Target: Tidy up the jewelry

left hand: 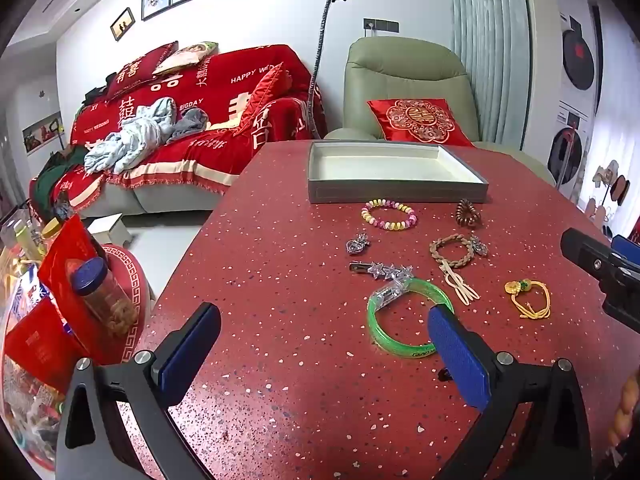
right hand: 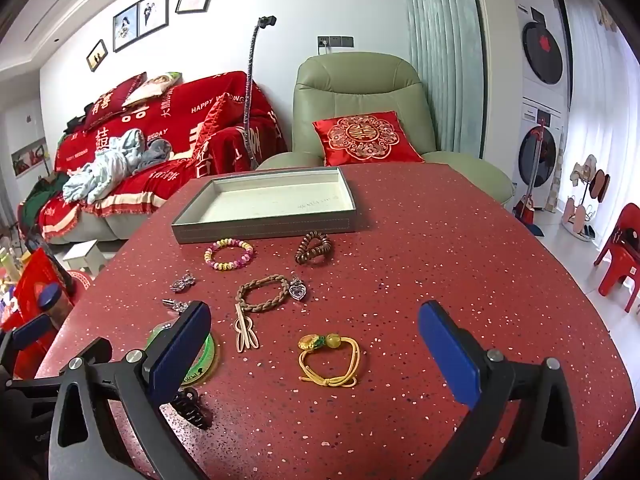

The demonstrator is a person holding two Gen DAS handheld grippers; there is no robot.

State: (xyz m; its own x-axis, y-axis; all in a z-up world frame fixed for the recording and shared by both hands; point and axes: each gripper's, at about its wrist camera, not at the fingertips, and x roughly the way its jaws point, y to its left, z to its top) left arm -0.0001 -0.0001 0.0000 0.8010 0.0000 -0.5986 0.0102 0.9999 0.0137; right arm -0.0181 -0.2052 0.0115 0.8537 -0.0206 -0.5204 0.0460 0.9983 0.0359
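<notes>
Red speckled table [left hand: 280, 360] before a green armchair [right hand: 360, 92] and red-draped sofa [left hand: 192, 120]. At the far edge lies a shallow grey tray [left hand: 396, 192] — the reference point. Just in front of it: a pastel bead bracelet [left hand: 389, 215] and a brown coil hair tie [left hand: 468, 212]; nearer the cameras, a braided brown bracelet [right hand: 262, 293], a green bangle [left hand: 404, 320] and a yellow cord bracelet [right hand: 329, 360]. Left gripper [left hand: 324, 344] and right gripper [right hand: 314, 344] hover above the table — jaws spread wide, holding nothing.
</notes>
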